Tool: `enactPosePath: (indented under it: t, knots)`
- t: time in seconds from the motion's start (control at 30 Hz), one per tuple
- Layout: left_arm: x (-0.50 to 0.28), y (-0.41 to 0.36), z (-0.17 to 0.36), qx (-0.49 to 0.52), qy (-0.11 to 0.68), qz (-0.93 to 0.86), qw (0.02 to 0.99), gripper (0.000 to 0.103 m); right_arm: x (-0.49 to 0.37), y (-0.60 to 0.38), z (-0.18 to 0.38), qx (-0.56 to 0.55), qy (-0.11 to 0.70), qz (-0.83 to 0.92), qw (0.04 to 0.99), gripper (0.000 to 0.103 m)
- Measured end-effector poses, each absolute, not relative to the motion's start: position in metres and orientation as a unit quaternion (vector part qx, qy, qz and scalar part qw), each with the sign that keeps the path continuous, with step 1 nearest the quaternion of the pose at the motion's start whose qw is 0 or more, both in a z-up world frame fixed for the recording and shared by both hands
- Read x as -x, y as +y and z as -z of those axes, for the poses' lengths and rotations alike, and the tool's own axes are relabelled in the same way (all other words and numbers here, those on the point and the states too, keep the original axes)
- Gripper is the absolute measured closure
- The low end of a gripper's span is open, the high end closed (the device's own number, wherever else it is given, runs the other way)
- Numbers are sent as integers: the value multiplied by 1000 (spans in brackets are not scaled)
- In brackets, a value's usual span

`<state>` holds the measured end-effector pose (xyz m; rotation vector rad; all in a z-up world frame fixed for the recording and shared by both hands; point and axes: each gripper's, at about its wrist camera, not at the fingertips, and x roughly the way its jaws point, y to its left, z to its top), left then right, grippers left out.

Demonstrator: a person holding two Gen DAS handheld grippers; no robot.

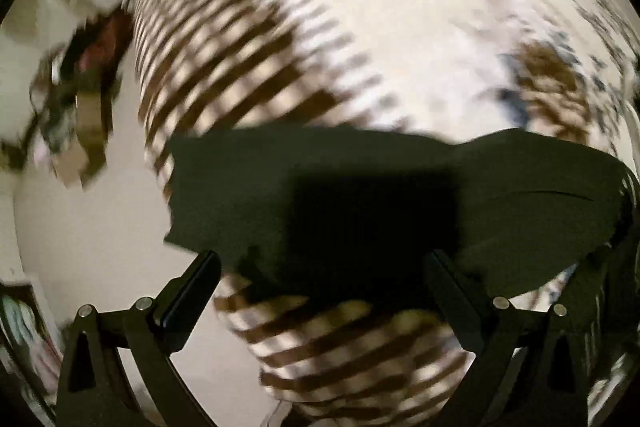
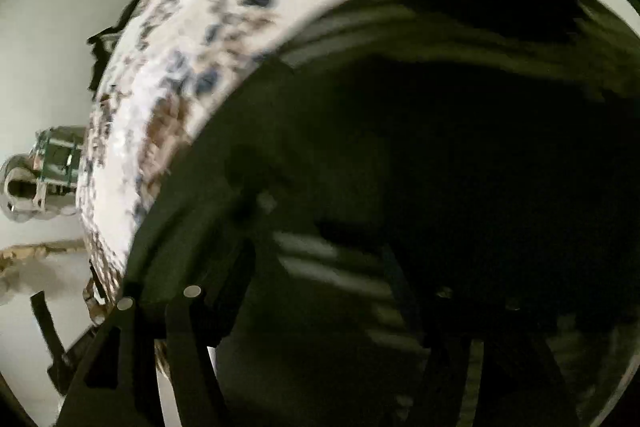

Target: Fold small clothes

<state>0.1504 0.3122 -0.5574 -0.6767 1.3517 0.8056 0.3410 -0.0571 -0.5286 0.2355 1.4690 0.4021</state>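
A dark green garment (image 1: pixel 360 195) lies flat on a white cloth with brown stripes (image 1: pixel 224 67), across the middle of the left wrist view. My left gripper (image 1: pixel 320 267) hovers at its near edge with its jaws wide apart and nothing between them. In the right wrist view the same dark garment (image 2: pixel 400 167) fills most of the frame, very close and blurred. My right gripper (image 2: pixel 328 267) is down among its folds; the fingers (image 2: pixel 188 339) are dark against the cloth, so whether they grip it is unclear.
The patterned cloth (image 2: pixel 168 75) covers a raised surface whose left edge drops to a pale floor (image 1: pixel 92 235). Blurred clutter (image 1: pixel 76 99) lies on the floor at left. A metallic object (image 2: pixel 44 171) sits at the left of the right wrist view.
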Motion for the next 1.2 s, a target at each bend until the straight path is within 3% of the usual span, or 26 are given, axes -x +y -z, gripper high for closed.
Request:
enactPosePath:
  t: [0.23, 0.27, 0.33, 0.37, 0.4, 0.43, 0.67, 0.8, 0.93, 0.97, 1.03, 1.07, 1.1, 1.2]
  knots:
    - [-137, 361, 595, 389, 562, -352, 640, 1, -278, -121, 570, -169, 708, -96, 679, 35]
    - [-137, 366, 603, 407, 556, -351, 634, 6, -273, -123, 571, -168, 705, -90, 683, 35]
    - [-135, 372, 604, 418, 542, -364, 631, 41, -269, -119, 571, -158, 698, -81, 694, 35]
    - [-134, 374, 597, 417, 532, -377, 633, 73, -268, -117, 569, -151, 695, -77, 698, 35]
    - [-134, 375, 589, 415, 527, -382, 635, 88, -268, -114, 567, -146, 692, -73, 703, 35]
    - [-133, 378, 576, 421, 512, -382, 644, 91, -269, -111, 565, -144, 691, -71, 705, 35]
    - [-150, 423, 497, 426, 412, -378, 712, 96, -282, -99, 541, -135, 675, -73, 722, 35]
    - [-157, 462, 502, 406, 399, -393, 722, 99, -289, -94, 532, -127, 670, -63, 728, 35]
    - [-128, 492, 543, 511, 397, -350, 678, 95, -289, -97, 532, -105, 679, -40, 725, 35]
    - [-118, 491, 556, 532, 402, -340, 663, 92, -289, -97, 532, -99, 682, -33, 724, 35]
    - [-108, 481, 570, 551, 409, -339, 644, 71, -286, -100, 533, -97, 683, -27, 723, 35]
    - [-101, 476, 578, 570, 400, -332, 635, 54, -285, -101, 533, -98, 684, -25, 722, 35]
    - [-96, 469, 586, 597, 383, -326, 625, 44, -284, -102, 534, -98, 686, -23, 721, 35]
    - [-97, 459, 606, 658, 331, -307, 602, 43, -281, -102, 533, -95, 689, -21, 719, 35]
